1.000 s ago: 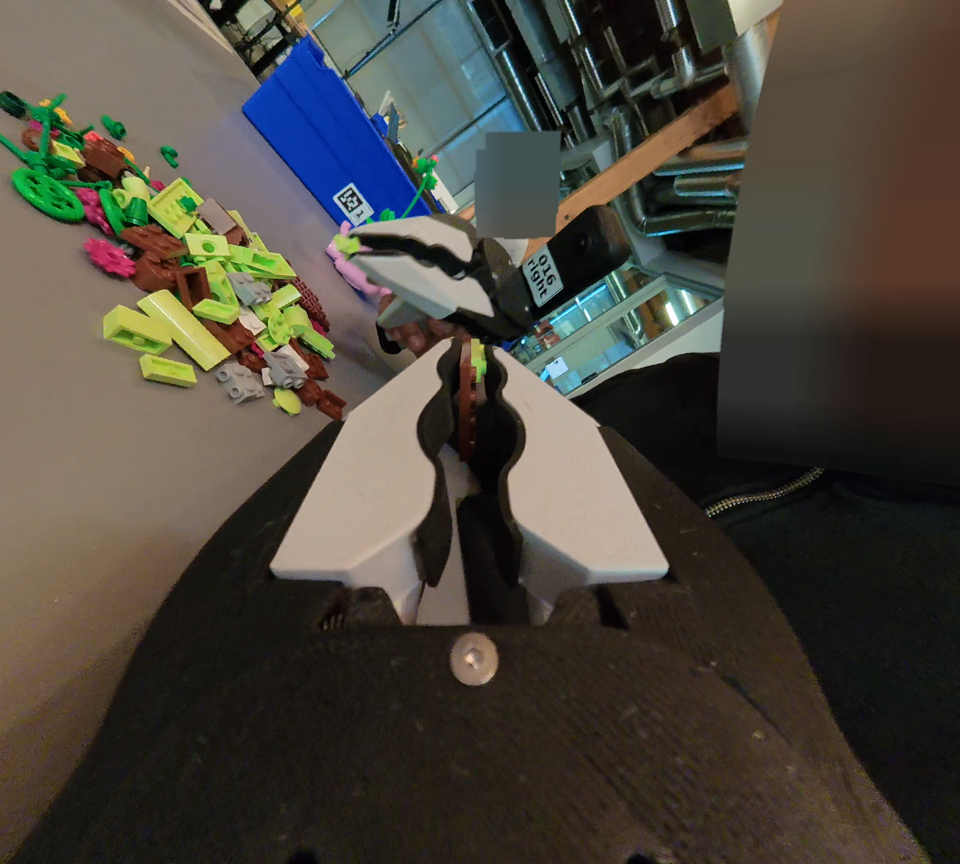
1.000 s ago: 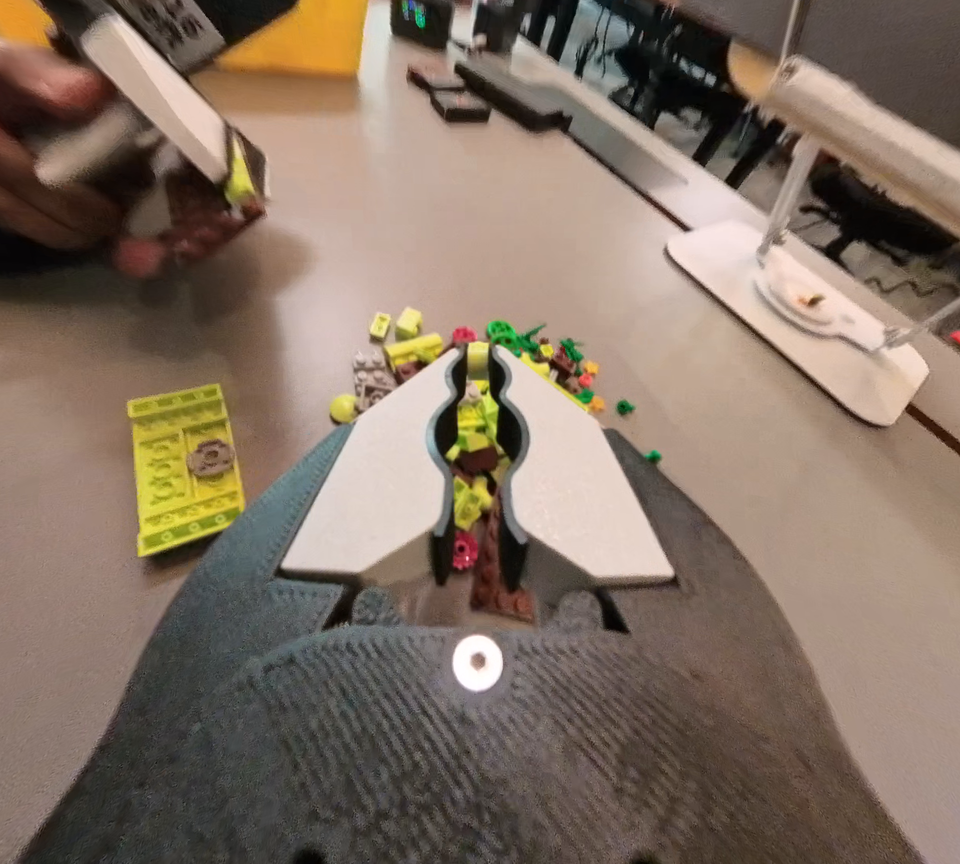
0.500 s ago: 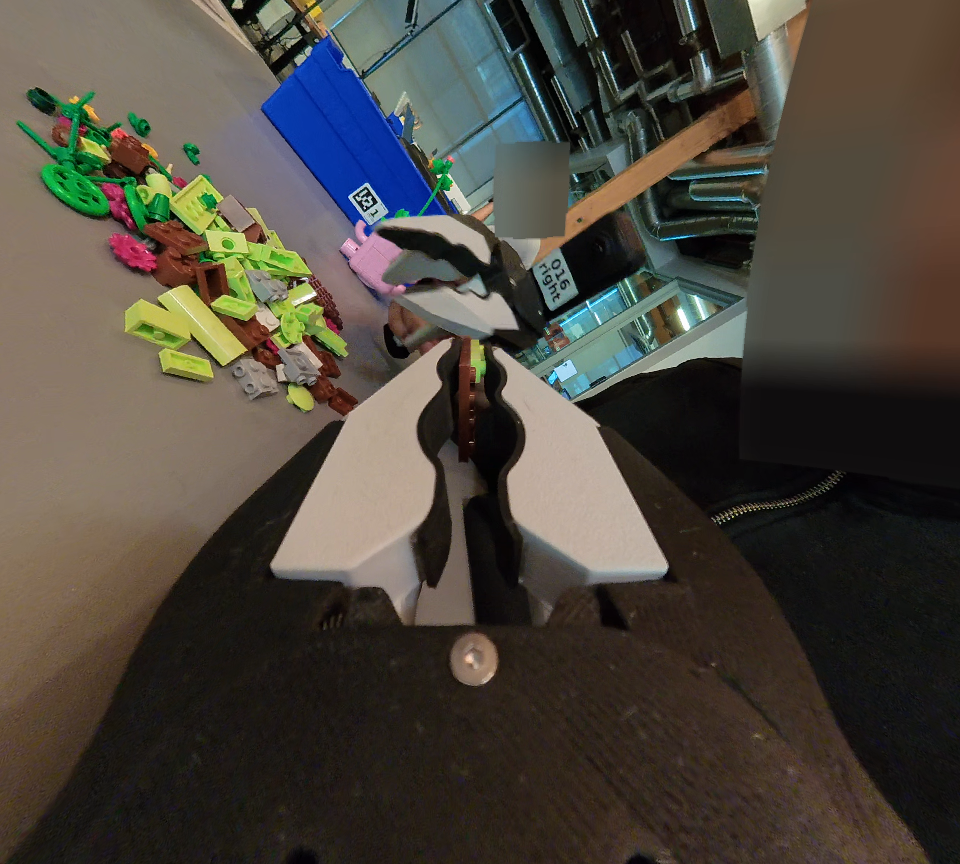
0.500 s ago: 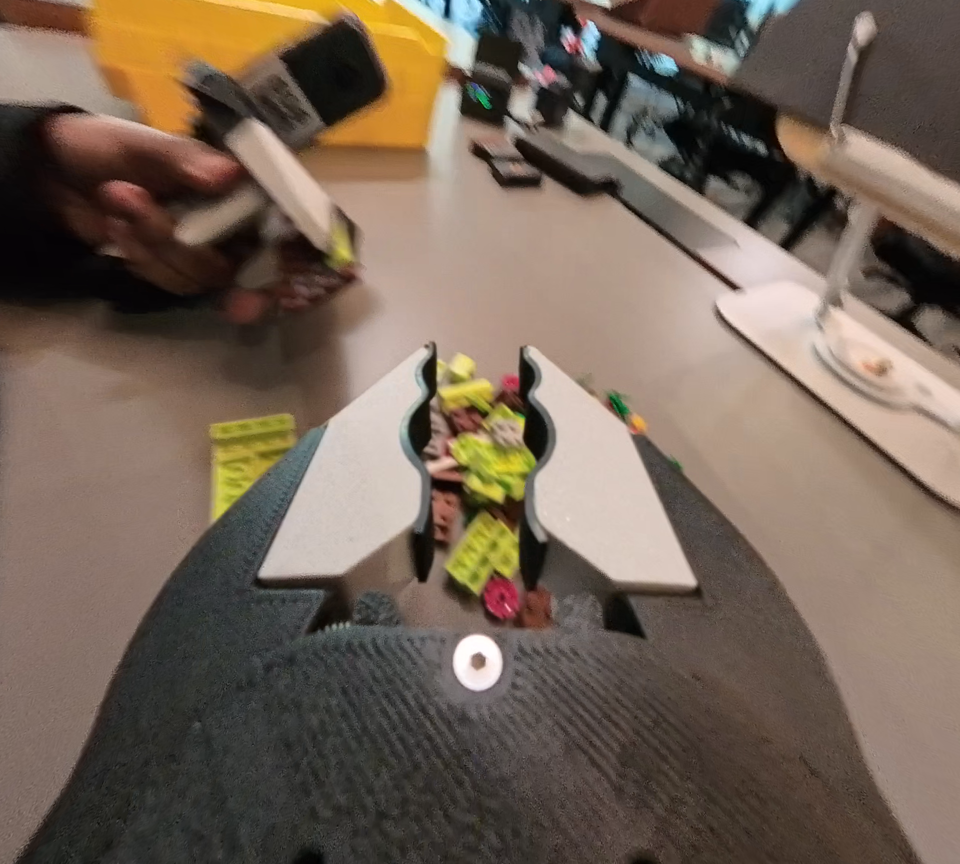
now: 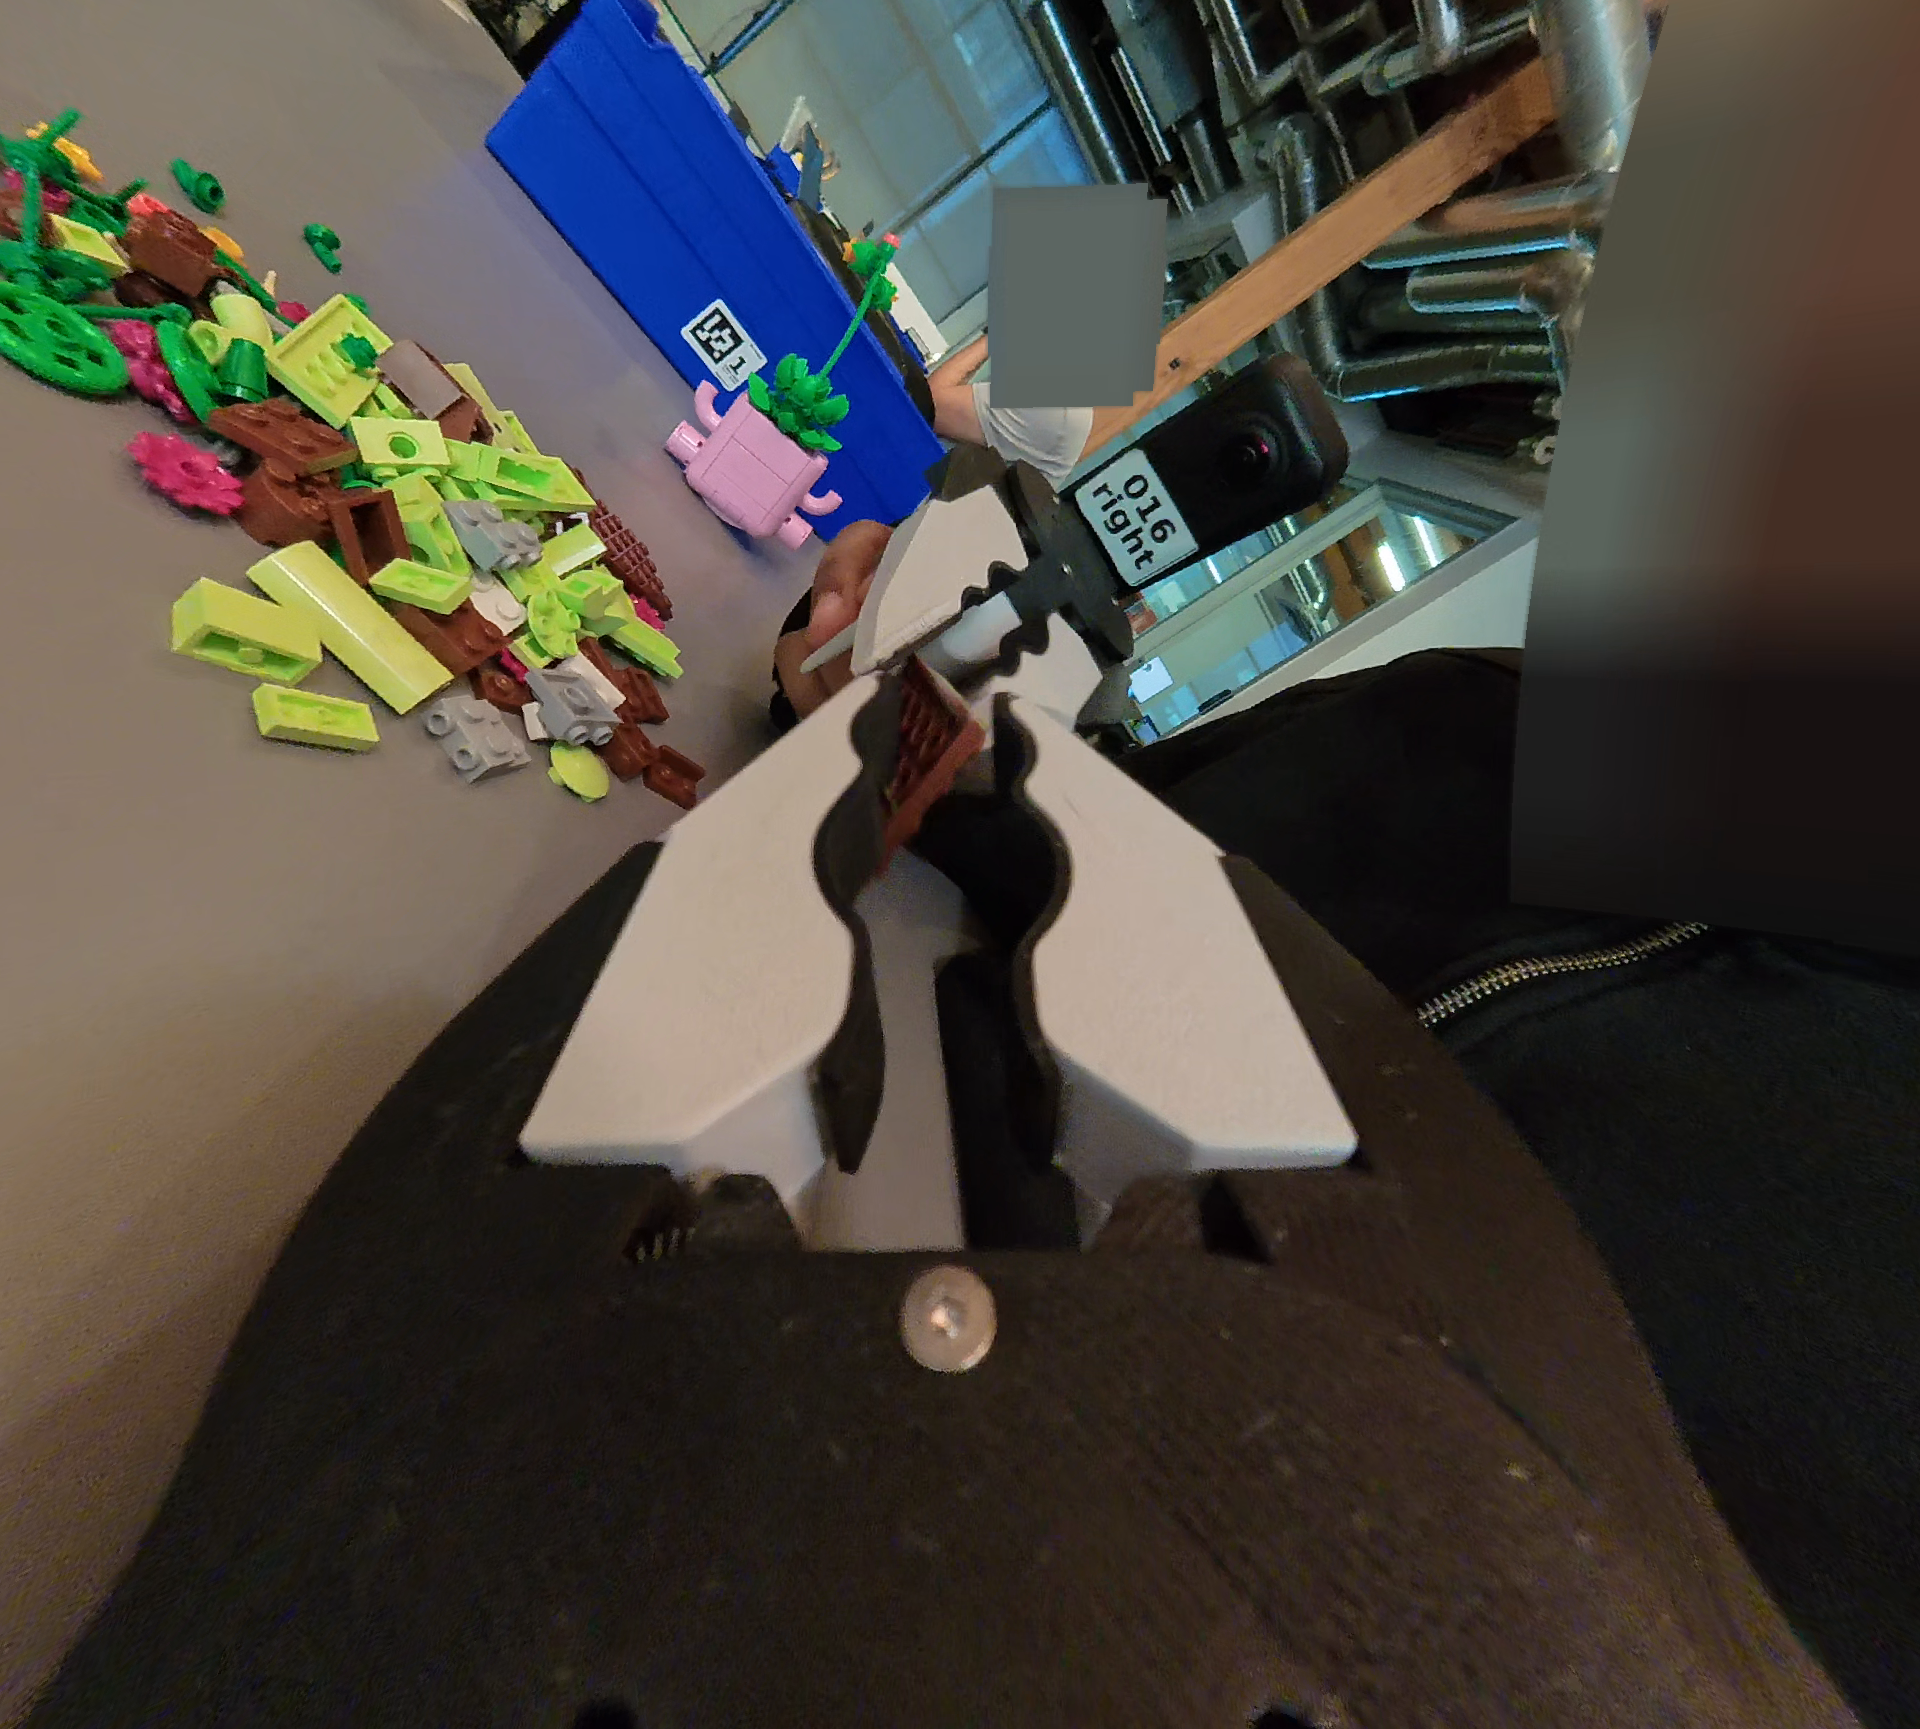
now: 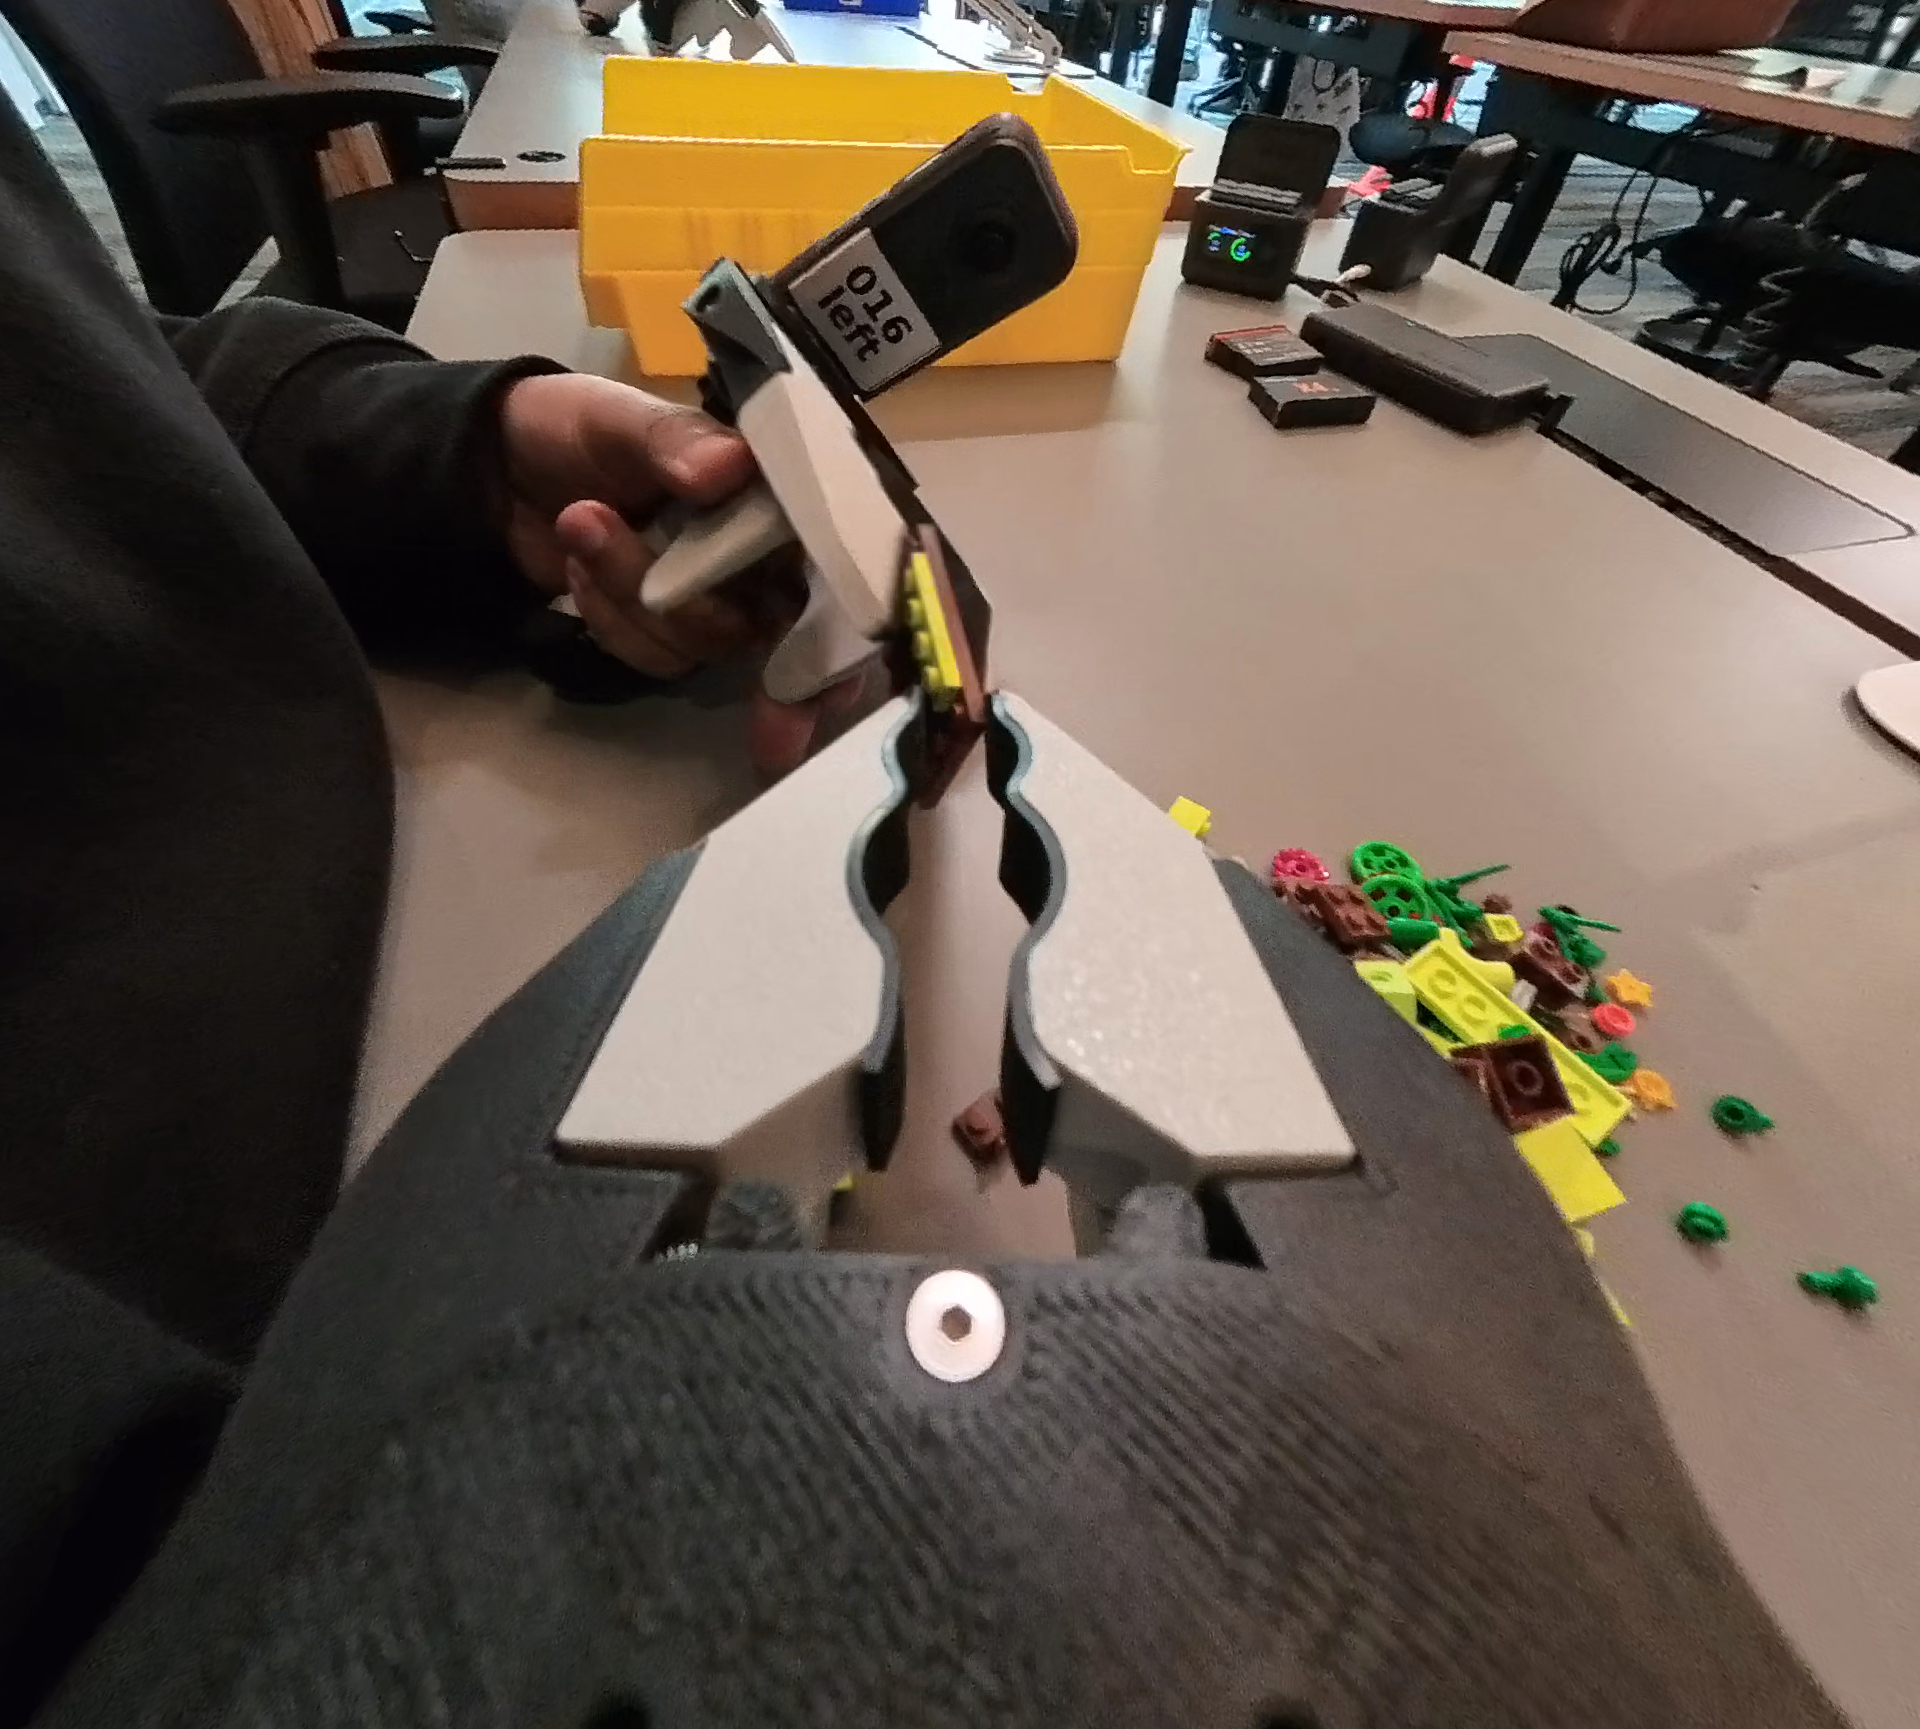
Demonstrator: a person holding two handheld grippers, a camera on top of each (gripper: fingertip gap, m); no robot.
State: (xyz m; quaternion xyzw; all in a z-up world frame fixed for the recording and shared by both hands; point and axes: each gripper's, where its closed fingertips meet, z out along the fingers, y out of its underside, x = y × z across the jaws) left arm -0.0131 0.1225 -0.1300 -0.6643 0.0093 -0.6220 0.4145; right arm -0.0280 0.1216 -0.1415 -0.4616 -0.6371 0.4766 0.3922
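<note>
A brown plate [image 5: 925, 754] stands slanted between my left gripper's [image 5: 940, 713] parted jaws, leaning on the left pad. In the right wrist view a lime plate [image 6: 925, 640] is stuck on its face. My right gripper [image 6: 951, 708] meets it tip to tip and is shut on the plate's [image 6: 940, 754] free end. The right gripper also shows in the left wrist view [image 5: 914, 656], and the left one, held in a hand, in the right wrist view [image 6: 914, 630]. Both are lifted above the grey table [image 6: 1351, 640].
A pile of lime, brown, green and pink bricks [image 5: 416, 516] lies on the table, also in the right wrist view [image 6: 1486, 983]. A pink brick pot with a green plant [image 5: 753, 464] stands before a blue bin [image 5: 675, 225]. A yellow bin [image 6: 831, 162] and black devices [image 6: 1257, 225] stand farther back. Only a small space, under 4 cm, lies between the two pairs of fingers.
My right gripper left the brick pile, rose to the left gripper and closed on the brown plate. The left jaws have parted wider and the plate has tilted between them.
</note>
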